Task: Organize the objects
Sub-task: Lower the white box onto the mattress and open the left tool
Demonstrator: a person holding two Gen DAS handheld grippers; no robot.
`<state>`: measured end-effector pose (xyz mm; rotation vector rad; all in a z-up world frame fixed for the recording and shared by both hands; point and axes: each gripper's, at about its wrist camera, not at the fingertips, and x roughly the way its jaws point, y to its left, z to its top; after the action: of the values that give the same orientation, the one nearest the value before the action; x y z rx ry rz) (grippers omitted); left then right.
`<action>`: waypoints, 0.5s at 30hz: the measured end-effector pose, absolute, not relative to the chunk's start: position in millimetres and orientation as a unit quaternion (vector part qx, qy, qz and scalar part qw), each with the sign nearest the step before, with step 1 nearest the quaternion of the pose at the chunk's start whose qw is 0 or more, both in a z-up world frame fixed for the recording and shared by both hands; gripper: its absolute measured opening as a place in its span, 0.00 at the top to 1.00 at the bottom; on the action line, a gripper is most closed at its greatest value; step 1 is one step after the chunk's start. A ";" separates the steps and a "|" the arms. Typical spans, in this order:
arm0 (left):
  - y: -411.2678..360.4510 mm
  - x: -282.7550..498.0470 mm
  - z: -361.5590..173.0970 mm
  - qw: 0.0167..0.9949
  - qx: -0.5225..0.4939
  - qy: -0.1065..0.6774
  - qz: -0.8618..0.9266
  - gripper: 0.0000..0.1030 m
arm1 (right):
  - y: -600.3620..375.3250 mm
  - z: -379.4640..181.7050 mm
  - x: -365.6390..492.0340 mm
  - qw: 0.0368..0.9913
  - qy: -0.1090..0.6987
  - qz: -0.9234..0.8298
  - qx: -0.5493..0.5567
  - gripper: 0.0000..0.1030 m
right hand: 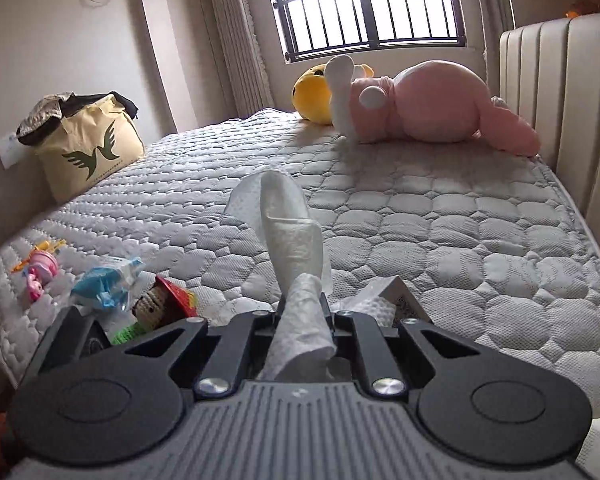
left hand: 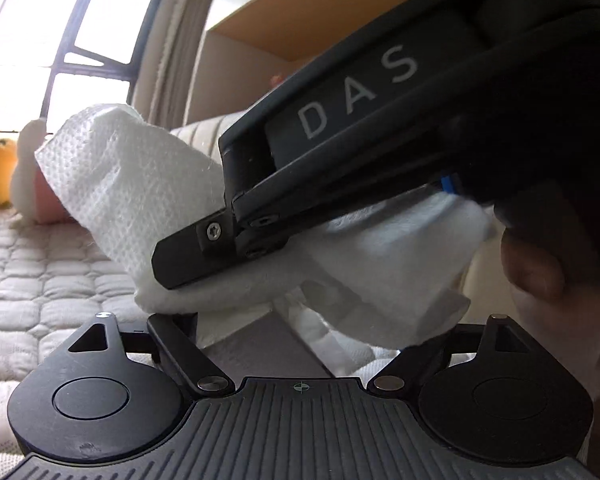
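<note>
A white tissue [right hand: 288, 232] stands up from my right gripper [right hand: 304, 308], which is shut on its lower end. In the left wrist view the same black gripper [left hand: 168, 280], marked DAS, crosses from the upper right with the tissue [left hand: 140, 184] draped under and beyond its fingers. A person's hand [left hand: 540, 272] holds it. A tissue pack [left hand: 260, 344] sits between the wide-set fingers of my left gripper [left hand: 296, 320]. The left finger [left hand: 176, 344] lies against the pack's side and the fingertips are hidden by the tissue. A corner of the pack [right hand: 404, 300] shows just right of the right gripper.
All of this is over a quilted mattress [right hand: 420, 220]. A pink plush rabbit [right hand: 432, 104] and a yellow plush [right hand: 312, 92] lie by the window. A beige bag [right hand: 88, 144] leans at the left wall. Small toys [right hand: 40, 268], a blue wrapper [right hand: 108, 280] and a crocheted doll [right hand: 160, 304] lie near left. The headboard [right hand: 560, 100] is at right.
</note>
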<state>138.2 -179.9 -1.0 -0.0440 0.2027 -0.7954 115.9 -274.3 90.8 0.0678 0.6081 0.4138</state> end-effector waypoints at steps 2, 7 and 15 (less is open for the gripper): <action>-182.4 134.9 -0.1 0.916 -0.010 0.089 -0.392 0.11 | -281.1 95.0 106.1 0.940 0.287 0.185 0.025 0.88; -186.1 130.5 0.5 0.915 0.010 0.076 -0.397 0.10 | -299.0 107.2 93.3 0.959 0.257 0.120 0.003 0.88; -180.5 140.7 -0.2 0.914 -0.007 0.087 -0.395 0.10 | -301.6 105.6 87.7 0.957 0.263 0.123 0.006 0.88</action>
<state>140.7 -180.5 -0.2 -0.0144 0.1797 -0.8134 87.7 -301.6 105.6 0.0128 0.5341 0.2504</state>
